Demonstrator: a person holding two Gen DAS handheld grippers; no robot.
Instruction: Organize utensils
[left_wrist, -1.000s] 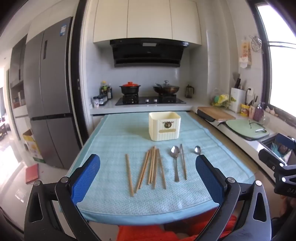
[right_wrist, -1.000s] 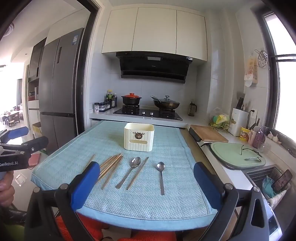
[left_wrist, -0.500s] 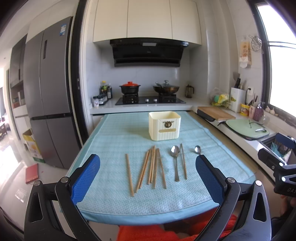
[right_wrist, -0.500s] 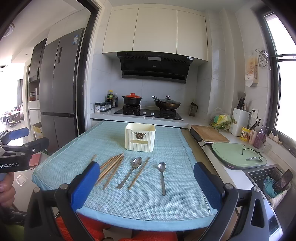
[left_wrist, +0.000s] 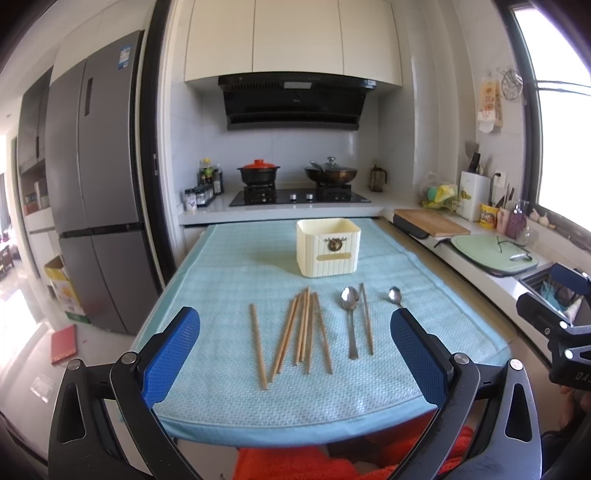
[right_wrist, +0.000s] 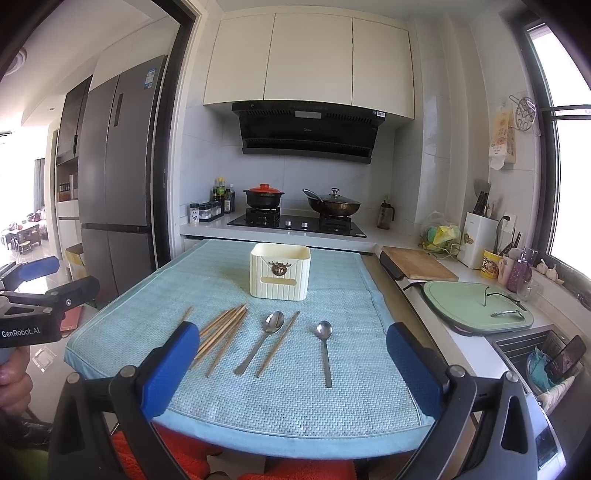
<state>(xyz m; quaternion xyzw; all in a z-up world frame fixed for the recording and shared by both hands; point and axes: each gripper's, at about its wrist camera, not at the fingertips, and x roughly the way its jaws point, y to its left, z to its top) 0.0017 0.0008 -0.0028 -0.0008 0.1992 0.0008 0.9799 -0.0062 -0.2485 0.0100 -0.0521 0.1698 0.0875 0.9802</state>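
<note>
The left gripper (left_wrist: 295, 363) hangs at the near edge of the table with its blue pads spread wide and nothing between them. The right gripper (right_wrist: 293, 363) is in the same state — pads well apart, empty.

Ahead of the left gripper's open span, on the blue cloth (left_wrist: 229, 280), lies the bundle of chopsticks (left_wrist: 304, 328), with one lone chopstick (left_wrist: 257, 345) set apart toward the left pad. Toward its right pad lies the larger spoon (left_wrist: 350, 314), with another single chopstick (left_wrist: 366, 317) just beside it. The smaller spoon (left_wrist: 395, 294) is partly hidden behind the right pad in this view.

From the right gripper the smaller spoon (right_wrist: 325, 349) lies straight ahead, bowl pointing away. The larger spoon (right_wrist: 264, 341) and its neighbouring chopstick (right_wrist: 279, 343) lie to the left of centre. Beyond everything stands the cream holder (right_wrist: 280, 271), open-topped and upright.

Nothing is in the holder as far as can be seen, so the step in hand is probably a first pick. A sensible way is one utensil per gripper: the right takes the smaller spoon, the left a chopstick. Coming down across the handle, not along it, with the pads either side, should help. Flat metal on woven cloth may skid, so the pads should close low, touching the cloth. Gripping near the handle's middle should limit tipping on the lift — then lower it bowl-up into the holder.
</note>
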